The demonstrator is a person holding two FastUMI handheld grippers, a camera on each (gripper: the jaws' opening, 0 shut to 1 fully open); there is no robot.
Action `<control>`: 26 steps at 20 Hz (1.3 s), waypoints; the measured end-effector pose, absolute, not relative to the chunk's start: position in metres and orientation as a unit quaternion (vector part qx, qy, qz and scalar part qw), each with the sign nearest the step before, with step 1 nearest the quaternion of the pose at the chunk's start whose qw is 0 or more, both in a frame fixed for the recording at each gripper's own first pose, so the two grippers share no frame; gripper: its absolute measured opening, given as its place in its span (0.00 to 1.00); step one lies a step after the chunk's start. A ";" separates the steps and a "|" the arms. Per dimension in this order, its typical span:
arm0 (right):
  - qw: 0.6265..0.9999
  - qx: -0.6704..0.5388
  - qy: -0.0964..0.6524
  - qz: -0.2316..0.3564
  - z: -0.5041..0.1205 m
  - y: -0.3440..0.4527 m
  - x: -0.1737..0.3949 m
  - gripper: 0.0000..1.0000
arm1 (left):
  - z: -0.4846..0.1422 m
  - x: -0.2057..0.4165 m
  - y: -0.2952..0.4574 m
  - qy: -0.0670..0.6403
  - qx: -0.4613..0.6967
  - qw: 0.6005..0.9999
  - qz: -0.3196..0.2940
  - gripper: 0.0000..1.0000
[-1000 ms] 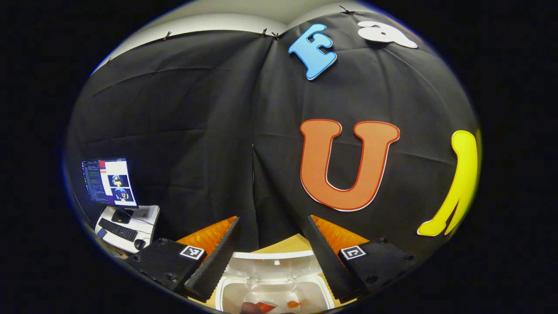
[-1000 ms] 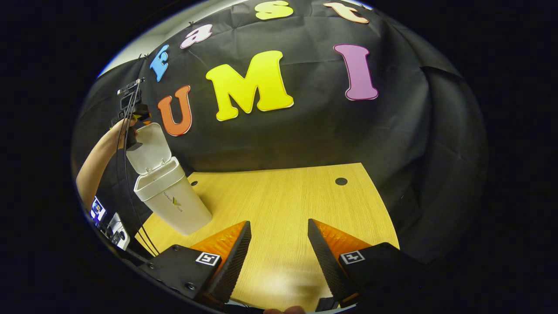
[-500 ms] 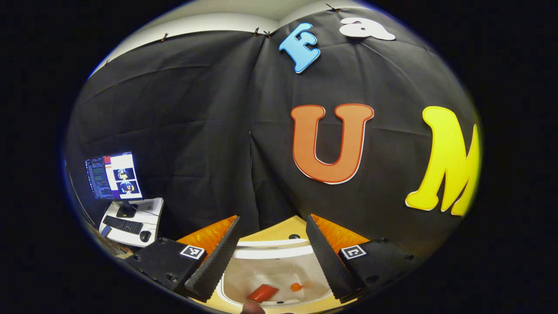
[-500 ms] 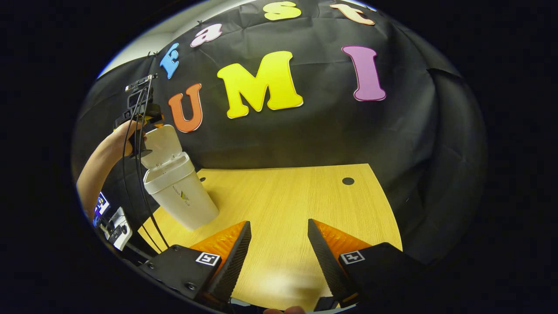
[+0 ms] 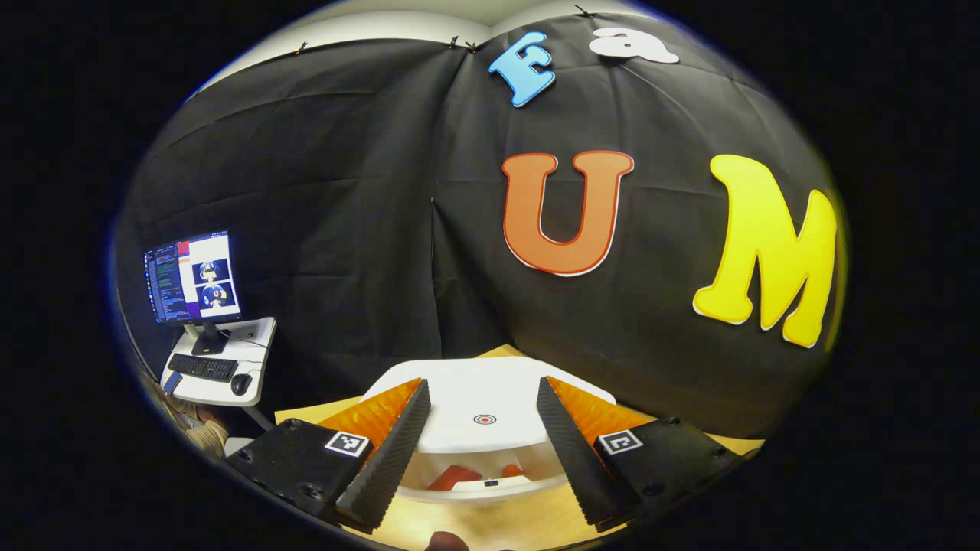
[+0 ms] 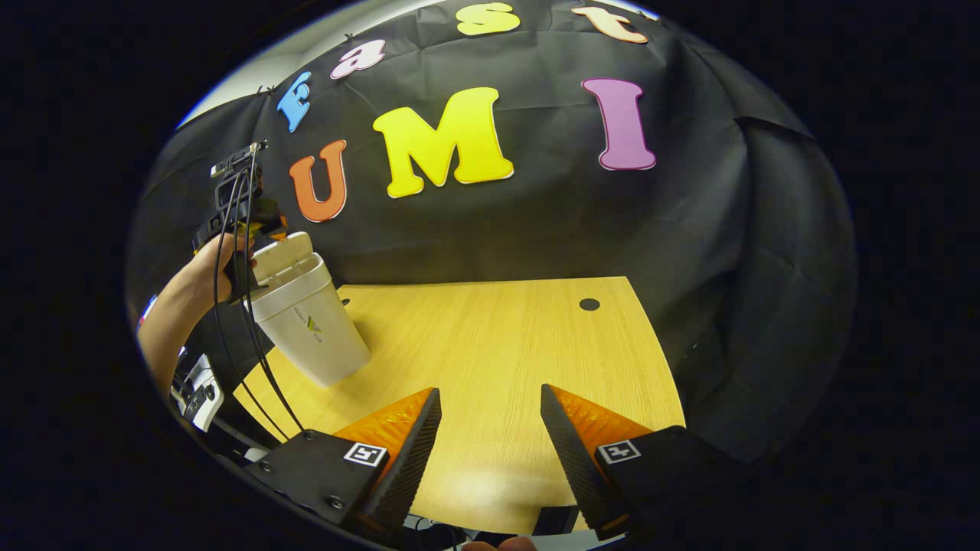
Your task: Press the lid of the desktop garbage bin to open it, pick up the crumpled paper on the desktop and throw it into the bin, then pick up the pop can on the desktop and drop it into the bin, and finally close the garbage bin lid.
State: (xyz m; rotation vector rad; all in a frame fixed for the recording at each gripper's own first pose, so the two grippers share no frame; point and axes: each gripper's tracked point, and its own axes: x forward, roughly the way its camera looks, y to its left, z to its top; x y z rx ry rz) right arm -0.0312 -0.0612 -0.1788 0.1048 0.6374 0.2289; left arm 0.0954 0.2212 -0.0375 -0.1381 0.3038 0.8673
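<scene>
Closing stage: left gripper [image 5: 478,436] jaws spread wide, holding nothing, straddling the white lid [image 5: 490,402], which is tilted nearly down over the bin [image 6: 306,329] near the desk's [image 6: 498,360] far-left corner. Something orange-red shows inside through the gap — probably the can. Right gripper [image 6: 490,444] gapes empty over bare desk. Remaining — press lid fully down.

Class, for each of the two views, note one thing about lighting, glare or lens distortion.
Left gripper view: the fisheye bends the cloth wall's seams into arcs, and the monitor glows brightest, nearly washed out. Right gripper view: the wooden table has curved edges and a pale glare patch near the right tongs; the bin looks tilted by distortion.
</scene>
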 end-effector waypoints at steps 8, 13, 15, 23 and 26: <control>0.937 0.039 0.329 0.112 -0.187 -0.054 -0.039 0.84 | -0.084 0.091 0.214 0.180 -0.052 0.893 0.410 0.92; 0.936 0.043 0.330 0.112 -0.188 -0.046 -0.037 0.84 | -0.094 0.087 0.212 0.151 -0.042 0.907 0.391 0.92; 0.934 0.048 0.336 0.114 -0.193 -0.042 -0.040 0.84 | -0.094 0.085 0.210 0.128 -0.043 0.915 0.380 0.92; 0.942 0.037 0.315 0.109 -0.180 -0.043 -0.034 0.84 | -0.083 0.085 0.208 0.099 0.040 0.934 0.341 0.90; 0.953 0.021 0.287 0.096 -0.166 -0.044 -0.027 0.84 | -0.085 0.090 0.203 0.082 0.010 0.947 0.309 0.93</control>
